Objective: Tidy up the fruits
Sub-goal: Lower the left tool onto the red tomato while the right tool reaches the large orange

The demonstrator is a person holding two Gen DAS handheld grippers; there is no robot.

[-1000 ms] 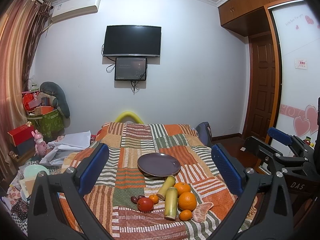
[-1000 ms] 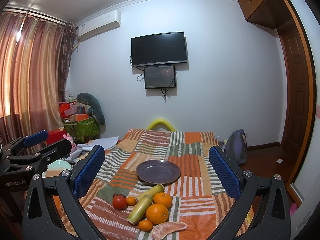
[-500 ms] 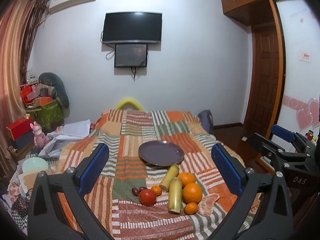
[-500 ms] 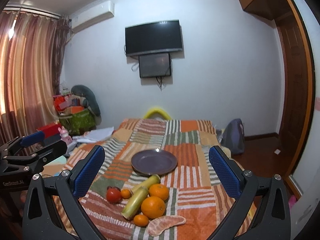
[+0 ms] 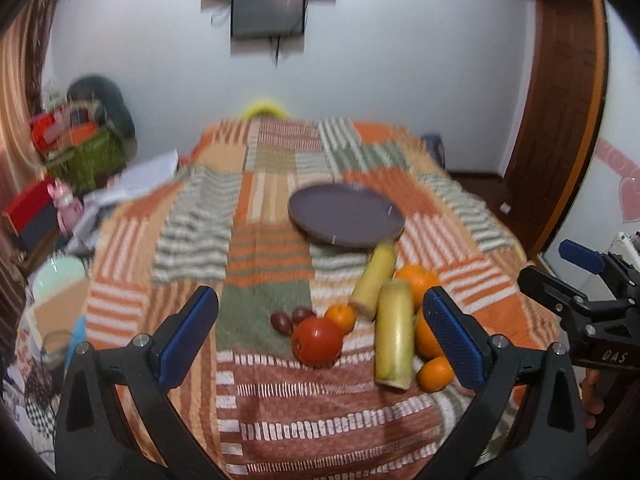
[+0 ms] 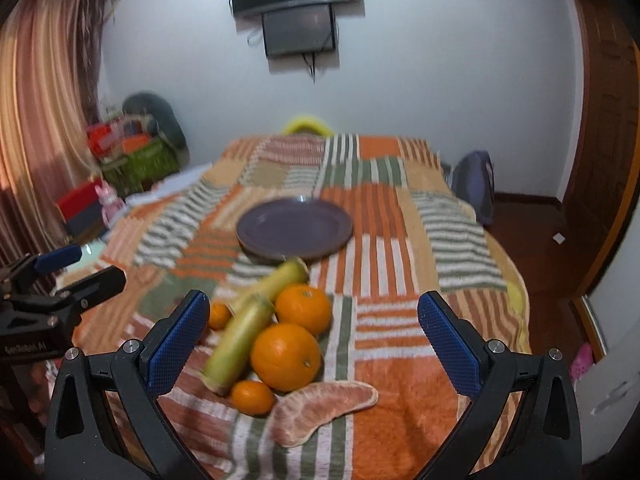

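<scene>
you're holding both grippers wide open and empty: left gripper is framing the tomato. right gripper is framing the big orange, plate lying straight beyond.

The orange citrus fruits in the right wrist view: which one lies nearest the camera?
The small mandarin, at the near end of the pile beside the peeled pomelo segment. The two big oranges and the other small one lie farther back.

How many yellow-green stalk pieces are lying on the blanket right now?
2. One stalk piece angles up to the purple plate rim; the other stalk piece lies nearer the grippers, beside the oranges. None seems hidden.
</scene>
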